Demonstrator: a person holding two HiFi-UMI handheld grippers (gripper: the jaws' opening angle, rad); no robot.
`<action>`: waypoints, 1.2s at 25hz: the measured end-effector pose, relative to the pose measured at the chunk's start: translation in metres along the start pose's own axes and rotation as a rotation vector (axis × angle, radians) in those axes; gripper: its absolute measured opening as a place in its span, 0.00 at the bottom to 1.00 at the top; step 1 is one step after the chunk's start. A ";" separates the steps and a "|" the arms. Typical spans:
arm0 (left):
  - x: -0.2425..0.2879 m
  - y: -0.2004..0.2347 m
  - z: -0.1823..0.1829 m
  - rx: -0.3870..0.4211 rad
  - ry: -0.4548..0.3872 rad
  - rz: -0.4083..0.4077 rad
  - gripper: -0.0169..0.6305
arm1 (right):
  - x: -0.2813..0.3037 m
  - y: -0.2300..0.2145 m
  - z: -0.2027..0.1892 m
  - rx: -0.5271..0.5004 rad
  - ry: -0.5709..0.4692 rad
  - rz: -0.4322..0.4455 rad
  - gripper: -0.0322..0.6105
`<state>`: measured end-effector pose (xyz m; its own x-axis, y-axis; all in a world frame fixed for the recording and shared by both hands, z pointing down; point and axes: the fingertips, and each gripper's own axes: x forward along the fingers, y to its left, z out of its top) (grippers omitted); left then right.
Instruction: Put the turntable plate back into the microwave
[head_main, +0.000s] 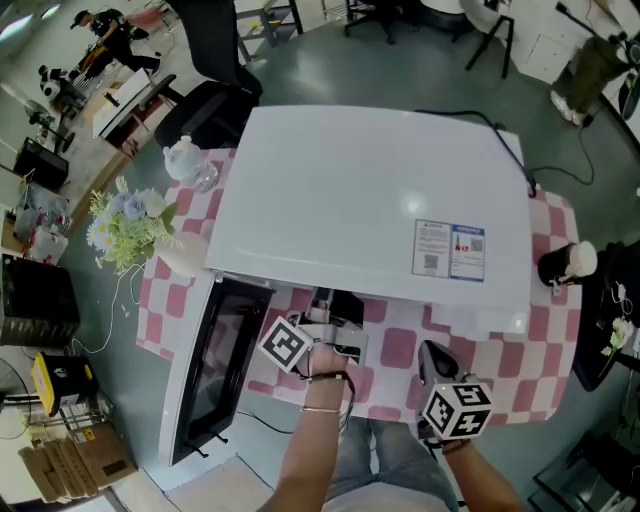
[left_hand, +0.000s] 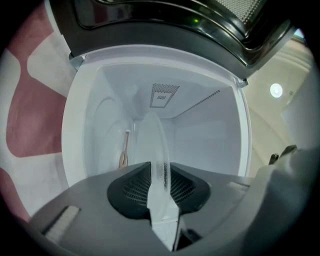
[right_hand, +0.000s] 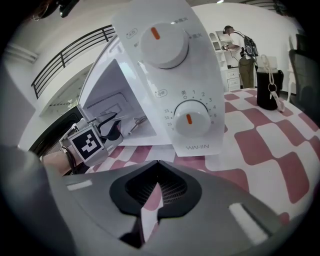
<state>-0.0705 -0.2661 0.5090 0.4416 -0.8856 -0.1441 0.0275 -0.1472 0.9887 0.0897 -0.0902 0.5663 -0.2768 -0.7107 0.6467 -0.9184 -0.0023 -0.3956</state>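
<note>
Left gripper (left_hand: 162, 192) is pinching the rim of the turntable plate (left_hand: 152, 145) in its fingers (left_hand: 131, 192), plate sticking straight ahead into the open microwave (left_hand: 200, 135), while the right gripper (right_hand: 152, 200) is idling closed and empty just outside that microwave.

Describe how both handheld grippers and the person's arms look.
The left gripper and right gripper have matte grey jaw housings with black ribbed pads. White cubes printed with black square markers ride on them: left cube, right cube. Forearms are sleeveless; the left wrist wears a black strap and a thin bangle.
</note>
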 end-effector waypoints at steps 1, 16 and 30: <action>0.001 0.000 0.000 -0.002 -0.001 0.002 0.14 | 0.000 0.000 0.000 0.001 -0.001 0.000 0.06; 0.006 0.002 0.003 0.020 -0.004 0.015 0.14 | -0.001 -0.004 -0.002 0.011 0.001 -0.006 0.06; 0.000 0.012 0.012 0.062 -0.001 0.121 0.11 | 0.001 0.000 -0.002 0.008 0.001 0.002 0.06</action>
<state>-0.0809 -0.2729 0.5204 0.4376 -0.8989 -0.0235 -0.0818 -0.0659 0.9945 0.0890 -0.0894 0.5679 -0.2788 -0.7103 0.6463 -0.9156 -0.0065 -0.4021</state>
